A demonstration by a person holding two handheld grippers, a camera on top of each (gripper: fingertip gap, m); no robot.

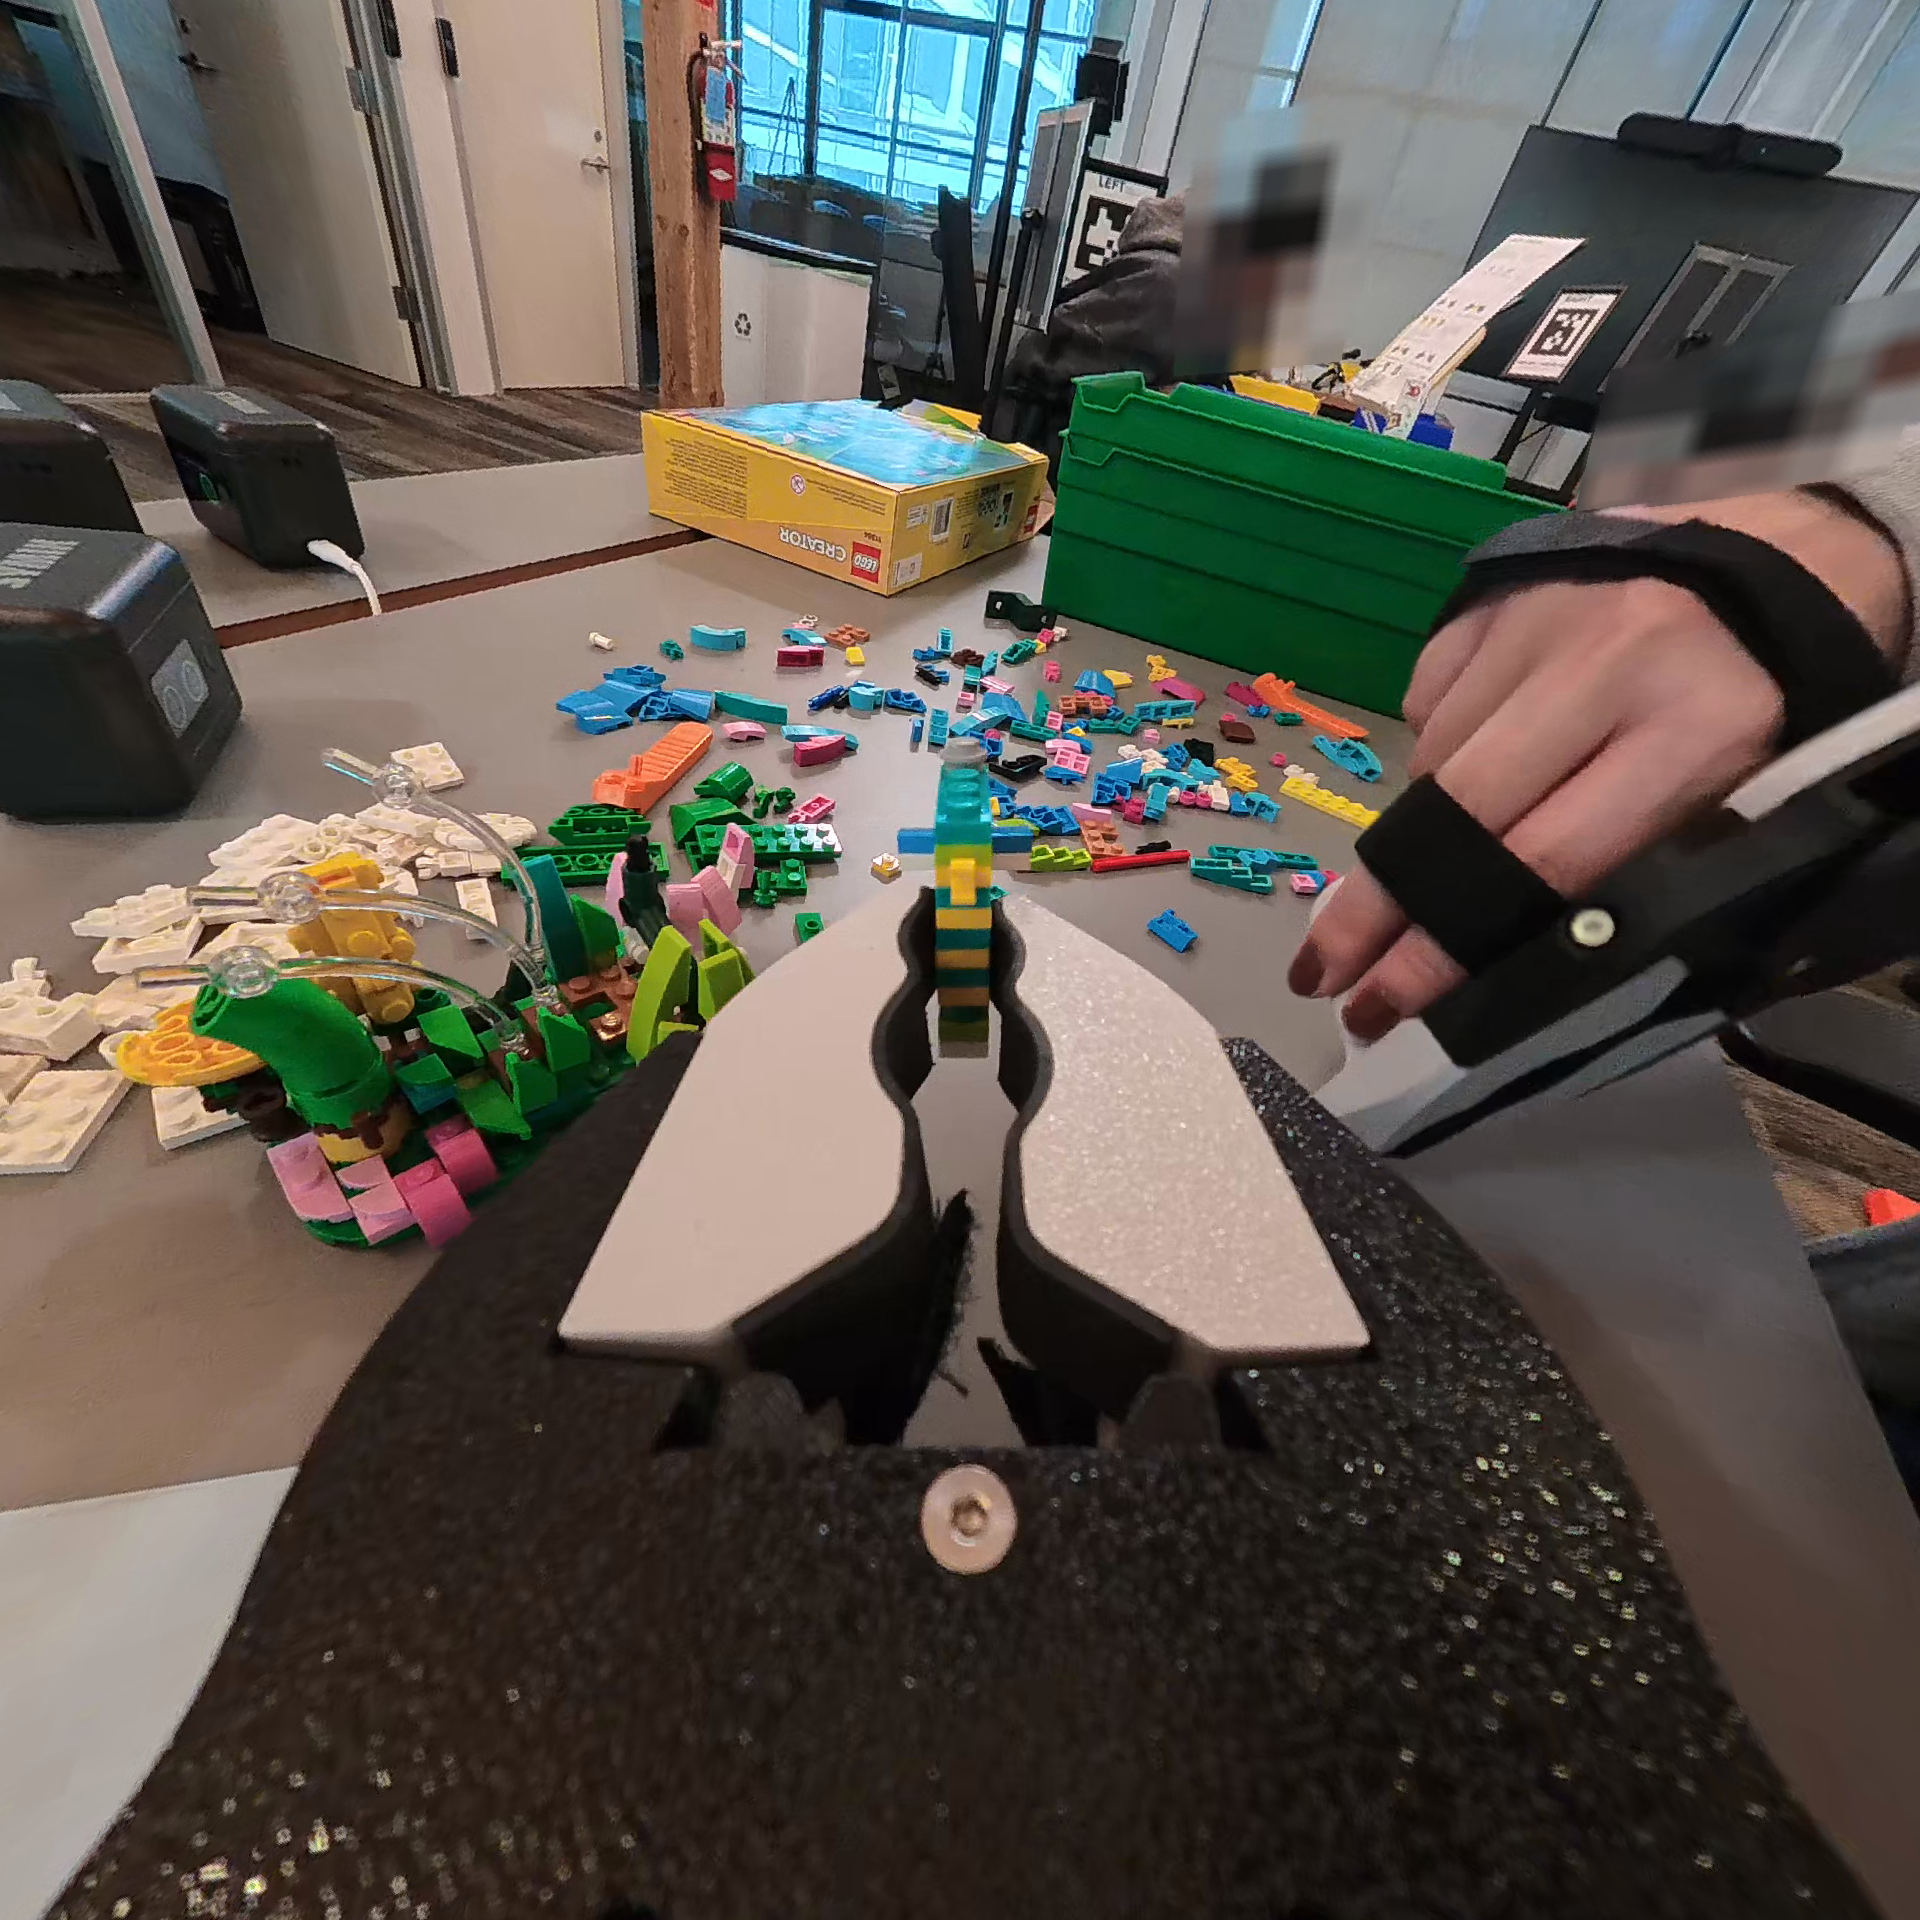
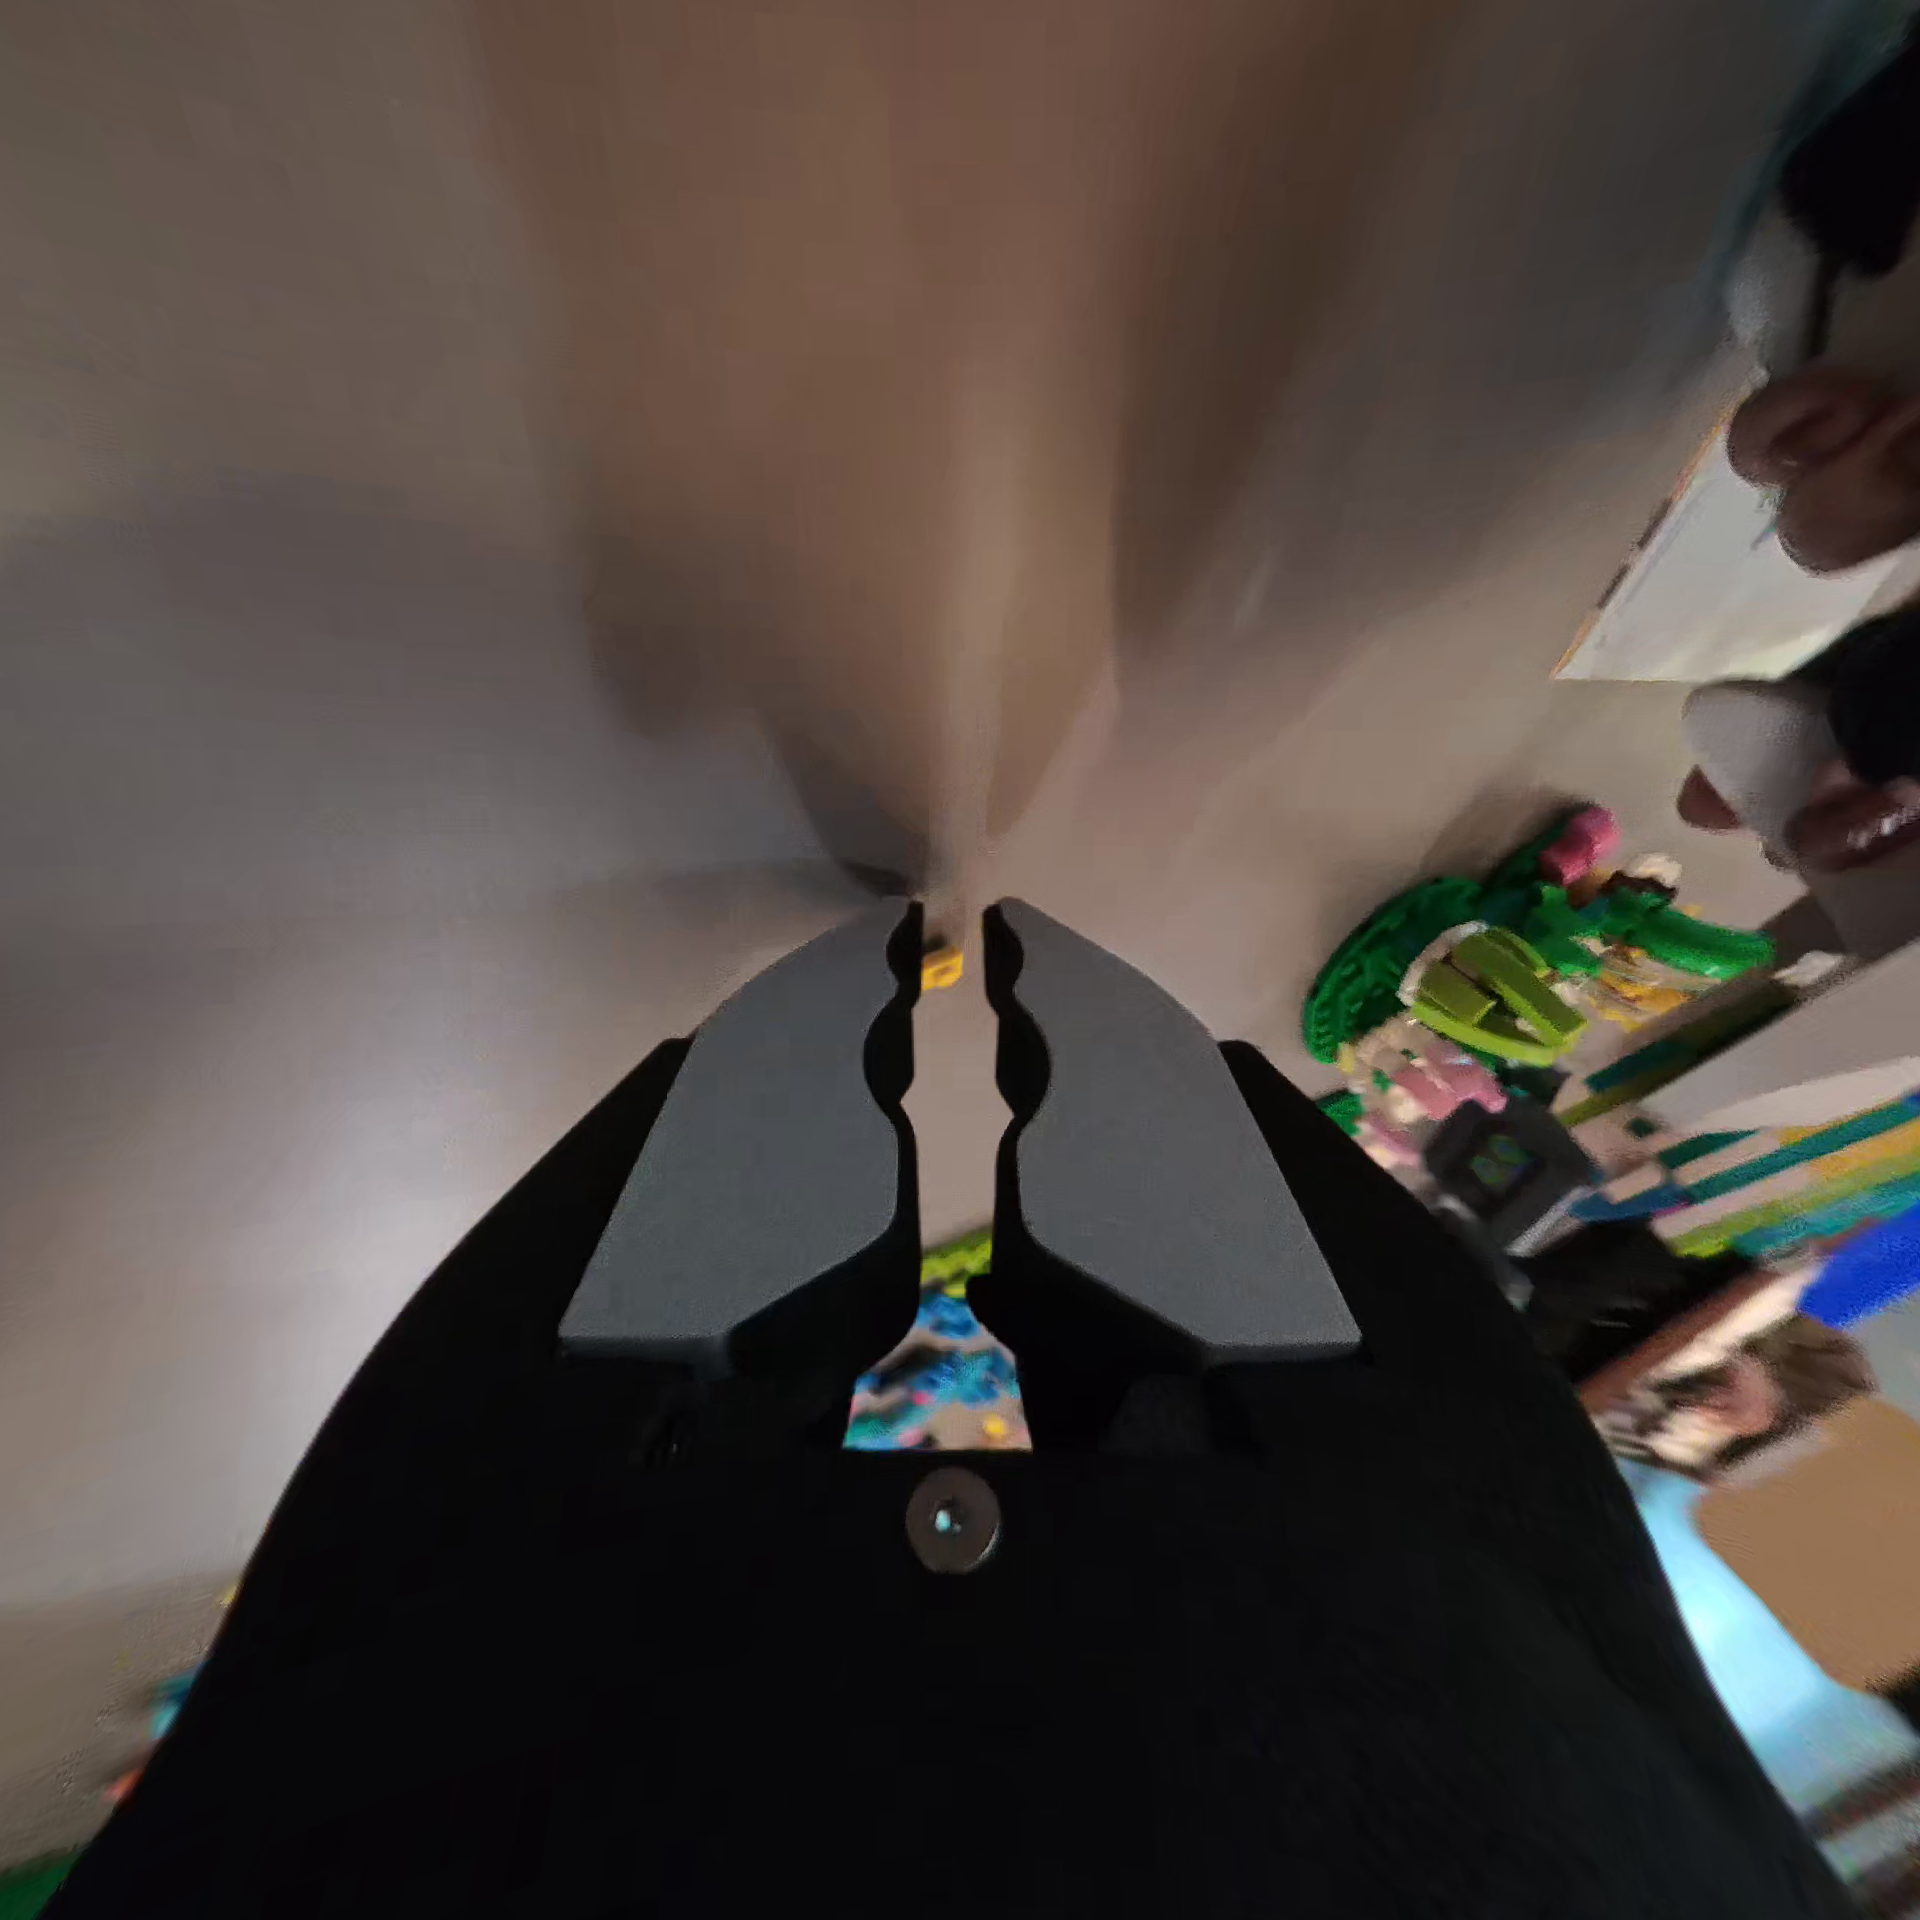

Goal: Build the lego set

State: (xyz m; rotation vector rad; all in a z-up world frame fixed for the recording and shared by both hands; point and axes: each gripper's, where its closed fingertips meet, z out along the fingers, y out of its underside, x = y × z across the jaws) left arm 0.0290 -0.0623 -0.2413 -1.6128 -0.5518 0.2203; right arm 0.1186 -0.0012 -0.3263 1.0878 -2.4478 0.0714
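Left tongs (image 1: pixel 964 935) pinching striped teal-yellow-blue brick column (image 1: pixel 962 914) upright above grey worktop (image 1: pixel 208 1299). Right tongs (image 2: pixel 951 940) barely parted around small yellow stud piece (image 2: pixel 943 966); risks dropping it through blur-fast swinging.

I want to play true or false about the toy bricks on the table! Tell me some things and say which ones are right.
1. The left gripper holds a striped stack of bricks upright between its fingers. True.
2. The yellow box stands upright and closed. False: it lies flat on the table, with a flap open.
3. The white bricks are piled left of the green plant model. True.
4. The right gripper holds a big blue brick. False: only a tiny yellow piece sits at its fingertips.
5. The green bins are stacked behind the loose bricks. True.
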